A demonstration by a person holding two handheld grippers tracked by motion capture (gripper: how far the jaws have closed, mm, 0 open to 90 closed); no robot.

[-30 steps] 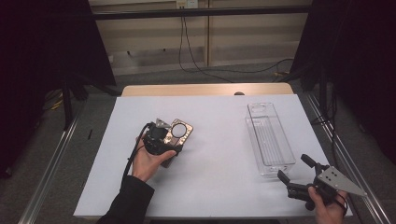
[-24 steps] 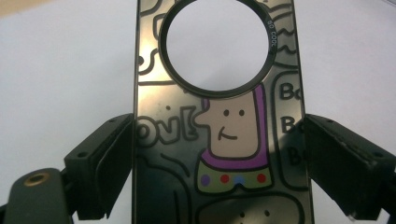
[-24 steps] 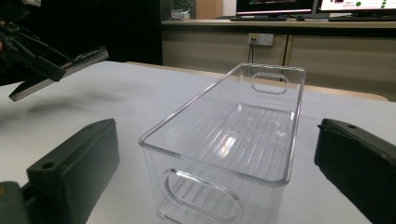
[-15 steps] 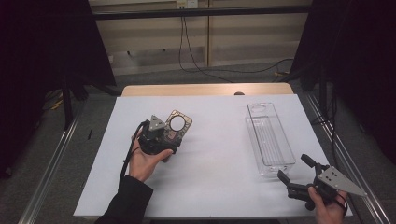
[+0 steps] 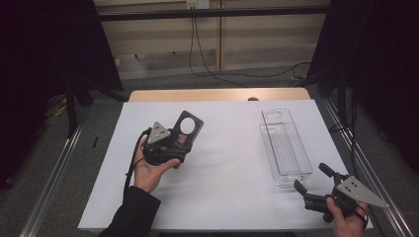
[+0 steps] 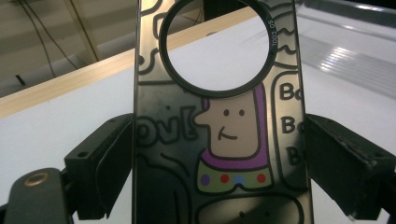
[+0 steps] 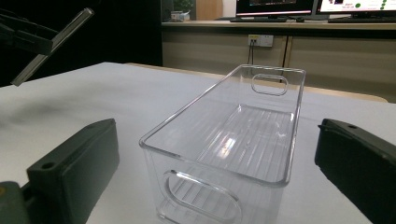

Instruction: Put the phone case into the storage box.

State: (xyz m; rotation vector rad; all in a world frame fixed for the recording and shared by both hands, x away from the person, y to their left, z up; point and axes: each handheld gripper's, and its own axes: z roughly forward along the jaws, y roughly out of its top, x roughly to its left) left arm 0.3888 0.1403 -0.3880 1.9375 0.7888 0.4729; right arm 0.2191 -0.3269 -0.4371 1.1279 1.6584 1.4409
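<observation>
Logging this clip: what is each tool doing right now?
Left tool: shut on the phone case.
Right tool: open, holding nothing, facing the clear bin.

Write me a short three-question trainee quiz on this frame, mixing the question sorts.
1. True or false: the left gripper holds a phone case between its jaws.
2. Multiple choice: the clear plastic bin is A) stacked on the phone case, B) empty, on the white tabletop near the right gripper, C) tipped on its side.
3. Fill in: the phone case's printed cartoon figure sits just below the round ____ cut through the case.

Key: 1 true: in the left gripper view both jaws stand against the case's long edges. 2 B: the right gripper's jaws are open with nothing between them, the bin just ahead. 3 hole.
</observation>
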